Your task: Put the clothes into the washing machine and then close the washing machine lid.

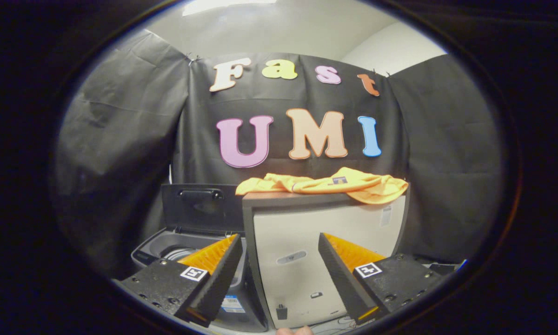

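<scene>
An orange garment [328, 185] lies crumpled on top of a white cabinet [325, 242] with a dark top, well beyond my fingers. To the left of the cabinet stands a grey top-loading washing machine [167, 249] with its lid [200, 207] raised upright and the drum opening showing behind my left finger. My gripper [279, 258] is open, fingers wide apart with nothing between them, pointed at the cabinet's front below the garment.
Black cloth walls close the booth behind and on both sides. The cabinet's dark edge stands right next to the washer. Cables lie on the floor at the cabinet's foot. A fingertip of the person's hand [294, 331] shows below the fingers.
</scene>
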Available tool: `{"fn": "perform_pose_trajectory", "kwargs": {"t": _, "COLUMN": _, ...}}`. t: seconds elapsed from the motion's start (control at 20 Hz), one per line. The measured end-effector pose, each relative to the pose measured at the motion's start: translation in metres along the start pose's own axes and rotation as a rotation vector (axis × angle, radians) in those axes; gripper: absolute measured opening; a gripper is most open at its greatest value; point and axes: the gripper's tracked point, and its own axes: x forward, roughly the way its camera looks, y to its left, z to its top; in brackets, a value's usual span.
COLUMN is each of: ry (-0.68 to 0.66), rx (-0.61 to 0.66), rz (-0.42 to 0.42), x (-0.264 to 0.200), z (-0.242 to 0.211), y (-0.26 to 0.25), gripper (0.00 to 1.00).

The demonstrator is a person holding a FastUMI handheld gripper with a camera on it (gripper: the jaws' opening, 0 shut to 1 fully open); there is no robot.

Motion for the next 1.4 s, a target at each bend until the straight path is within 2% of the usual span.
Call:
{"fn": "perform_pose_trajectory", "kwargs": {"t": 0.5, "ry": 0.073, "rx": -0.006, "rz": -0.033, "x": 0.096, "z": 0.059, "y": -0.036, "gripper": 0.99}}
{"fn": "perform_pose_trajectory", "kwargs": {"t": 0.8, "ry": 0.180, "rx": -0.137, "rz": -0.091, "x": 0.154, "z": 0.068, "y": -0.074, "gripper": 0.99}}
{"fn": "perform_pose_trajectory", "kwargs": {"t": 0.95, "ry": 0.263, "rx": -0.150, "rz": -0.102, "x": 0.187, "z": 0.067, "y": -0.094, "gripper": 1.00}}
{"fn": "perform_pose_trajectory", "kwargs": {"t": 1.1, "ry": 0.378, "rx": -0.035, "rz": -0.096, "x": 0.211, "z": 0.054, "y": -0.099, "gripper": 1.00}}
{"fn": "perform_pose_trajectory", "kwargs": {"t": 1.15, "ry": 0.440, "rx": -0.028, "rz": -0.121, "x": 0.216, "z": 0.044, "y": -0.106, "gripper": 0.99}}
{"fn": "perform_pose_trajectory", "kwargs": {"t": 1.25, "ry": 0.480, "rx": -0.025, "rz": -0.147, "x": 0.222, "z": 0.032, "y": -0.119, "gripper": 1.00}}
{"fn": "perform_pose_trajectory", "kwargs": {"t": 1.4, "ry": 0.580, "rx": -0.052, "rz": -0.145, "x": 0.225, "z": 0.012, "y": -0.122, "gripper": 0.99}}
